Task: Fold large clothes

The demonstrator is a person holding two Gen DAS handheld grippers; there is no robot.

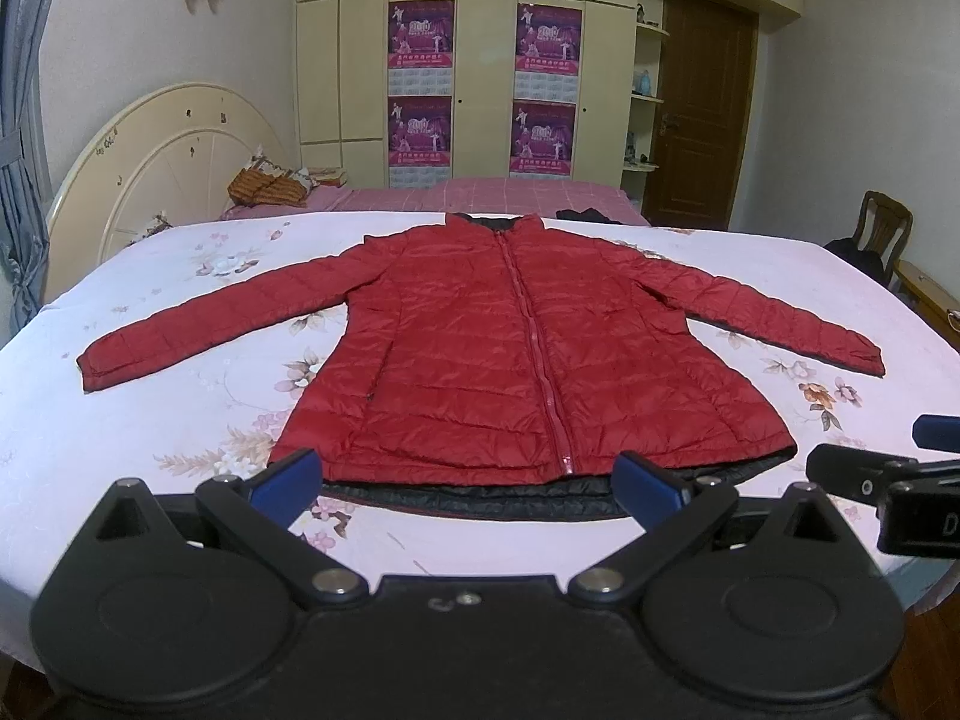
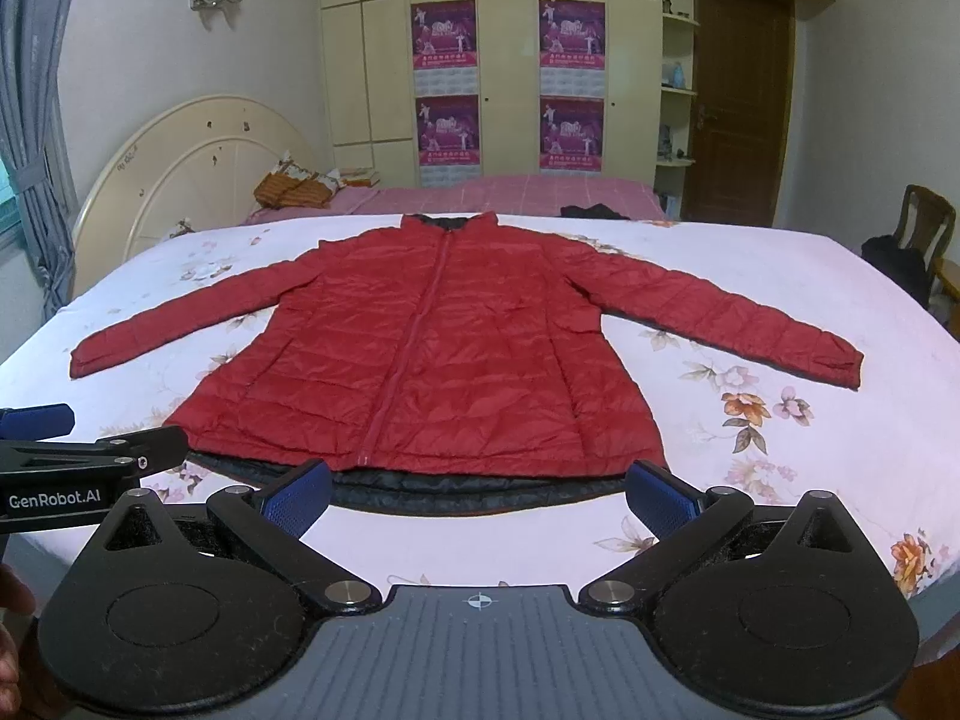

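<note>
A red puffer jacket (image 1: 498, 348) lies flat and zipped on a floral white sheet, sleeves spread to both sides, its dark lining showing along the near hem (image 1: 480, 495). It also shows in the right wrist view (image 2: 432, 348). My left gripper (image 1: 471, 483) is open and empty, just short of the hem. My right gripper (image 2: 480, 495) is open and empty too, at the hem beside the left one. Each gripper shows at the edge of the other's view.
The floral bed (image 1: 180, 420) fills the foreground. Behind it stand a pink bed (image 1: 510, 195) with a cushion (image 1: 270, 186), a cream headboard (image 1: 162, 150), a wardrobe with posters (image 1: 480, 84), a brown door (image 1: 702, 108) and a wooden chair (image 1: 882, 228).
</note>
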